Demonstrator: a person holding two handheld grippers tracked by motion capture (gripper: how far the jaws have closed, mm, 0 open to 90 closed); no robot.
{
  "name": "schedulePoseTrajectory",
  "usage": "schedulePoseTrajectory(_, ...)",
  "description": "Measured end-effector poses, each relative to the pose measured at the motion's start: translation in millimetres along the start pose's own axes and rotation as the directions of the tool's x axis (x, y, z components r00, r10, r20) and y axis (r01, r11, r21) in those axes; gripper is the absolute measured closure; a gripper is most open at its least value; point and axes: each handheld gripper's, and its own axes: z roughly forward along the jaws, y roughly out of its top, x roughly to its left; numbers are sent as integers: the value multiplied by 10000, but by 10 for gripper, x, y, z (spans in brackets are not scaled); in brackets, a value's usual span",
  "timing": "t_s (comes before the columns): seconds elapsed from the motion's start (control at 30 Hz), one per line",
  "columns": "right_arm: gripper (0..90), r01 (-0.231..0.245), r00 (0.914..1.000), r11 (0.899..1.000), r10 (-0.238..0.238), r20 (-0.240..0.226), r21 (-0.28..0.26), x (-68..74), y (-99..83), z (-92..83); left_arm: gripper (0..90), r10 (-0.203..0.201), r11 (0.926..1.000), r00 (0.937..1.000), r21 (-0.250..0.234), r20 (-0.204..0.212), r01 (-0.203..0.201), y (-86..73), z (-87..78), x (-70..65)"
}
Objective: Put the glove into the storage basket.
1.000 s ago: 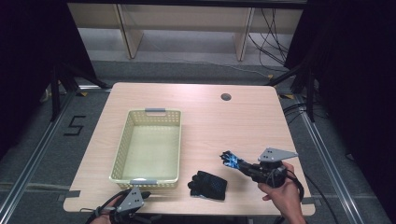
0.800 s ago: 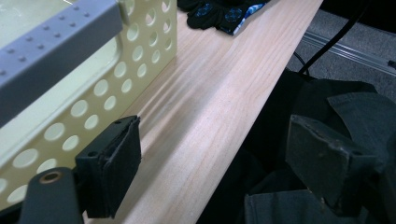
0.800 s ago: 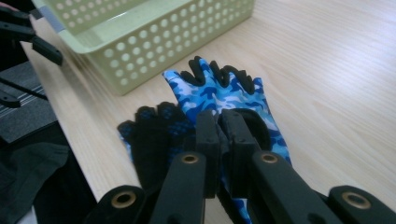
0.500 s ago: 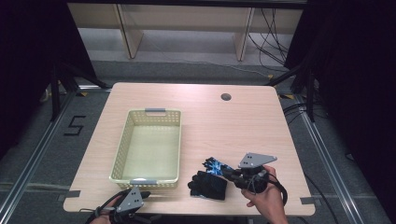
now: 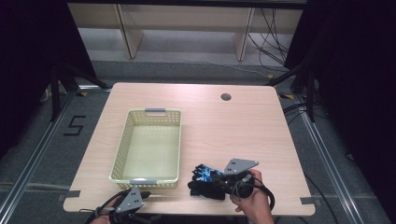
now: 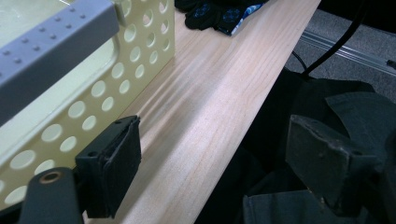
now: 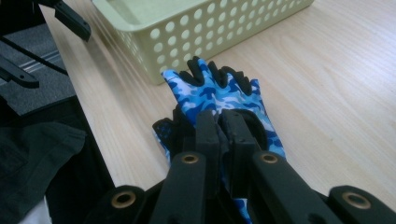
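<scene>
Right gripper (image 5: 215, 179) low over the near right part of the table (image 5: 243, 130), jaws pressed nearly together on the blue camouflage glove (image 7: 212, 95), pinching the fabric near its cuff. Glove spread flat with dark fingertips pointing toward the basket (image 5: 148, 144), lying on top of a second, black glove (image 5: 205, 189). Both gloves on the wood just right of the basket's near right corner, close to the table's front edge, apart from the basket wall. Hand (image 5: 252, 198) wrapped around the gripper body, grey three-cornered plate on top. Left gripper (image 5: 139, 196) at the front edge of the table beside the basket's near end, jaws spread wide with nothing between the pads; in the left gripper view, one jaw just beside the perforated yellow wall, whether touching it cannot be told, the other out past the table edge over dark cloth. Basket pale yellow, long side running away from the person, grey handle (image 6: 51, 49) at each end, nothing inside. Small round hole (image 5: 226, 97) in the far right part of the tabletop.
</scene>
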Motion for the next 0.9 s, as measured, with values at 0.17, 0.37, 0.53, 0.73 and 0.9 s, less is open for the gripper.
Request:
schedulePoseTrajectory(0.17,869,224,9997,9992,-226,67,317,38,-20,71,178,95,9999,10000,37,-16,-95,1,-3,2)
schedulePoseTrajectory(0.37,868,221,9997,9953,-212,-111,938,132,-120,241,179,-147,9998,9999,-145,61,148,-3,10,-19)
schedulePoseTrajectory(0.53,866,433,9983,9911,-378,-452,1259,174,-165,339,179,-278,9993,9995,-260,157,282,-4,7,-40)
schedulePoseTrajectory(0.73,863,886,9942,9861,-789,-732,1404,180,-189,408,179,94,9999,9999,59,61,-94,0,5,-15)
schedulePoseTrajectory(0.9,761,504,9968,9888,-411,-684,1402,186,-228,419,211,110,9999,9995,90,295,-113,8,6,-51)
